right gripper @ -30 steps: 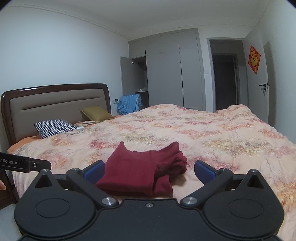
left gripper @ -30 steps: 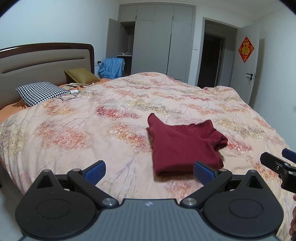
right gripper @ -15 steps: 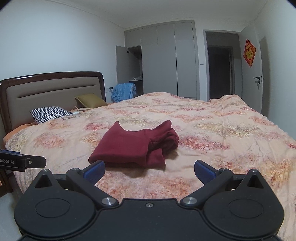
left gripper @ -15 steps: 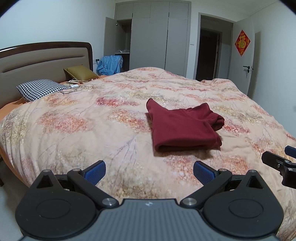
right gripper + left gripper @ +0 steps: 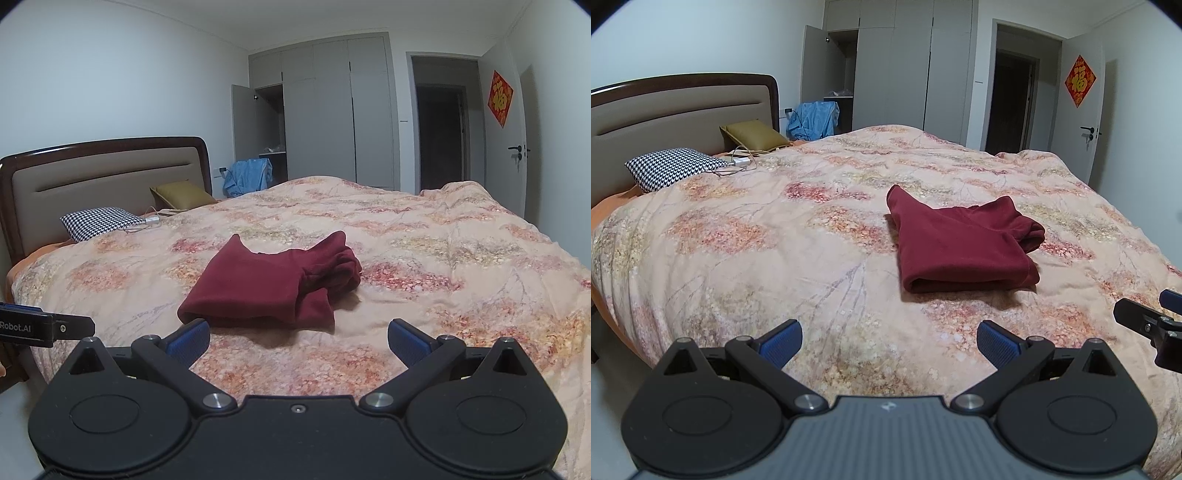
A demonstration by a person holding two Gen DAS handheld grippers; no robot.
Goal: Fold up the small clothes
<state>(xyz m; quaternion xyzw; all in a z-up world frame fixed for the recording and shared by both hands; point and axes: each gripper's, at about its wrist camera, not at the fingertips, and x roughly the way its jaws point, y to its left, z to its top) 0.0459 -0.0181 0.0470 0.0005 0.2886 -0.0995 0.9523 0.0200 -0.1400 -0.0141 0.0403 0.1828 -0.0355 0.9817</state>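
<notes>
Floral quilt [image 5: 746, 236] is spread over the whole bed ahead of both grippers, and nothing is held above it. On the quilt, ahead of the left gripper [image 5: 889, 338] and a little to its right, the maroon garment [image 5: 960, 251] is laid as a compact, roughly square bundle; from the right gripper [image 5: 298, 338] it is seen just ahead and slightly left, its near edge close to the left finger [image 5: 188, 338] in the picture, though contact cannot be confirmed. Layers are doubled along the near edge, while the far right side is bunched into loose rolls. Both grippers are held with fingers spread wide apart — nothing is clamped in either.

The folding is judged to be essentially finished, with both grippers standing clear of the bundle. What is called for next is probably a tidy of the bunched side — or the bundle is left as it lies and another garment is sought.
</notes>
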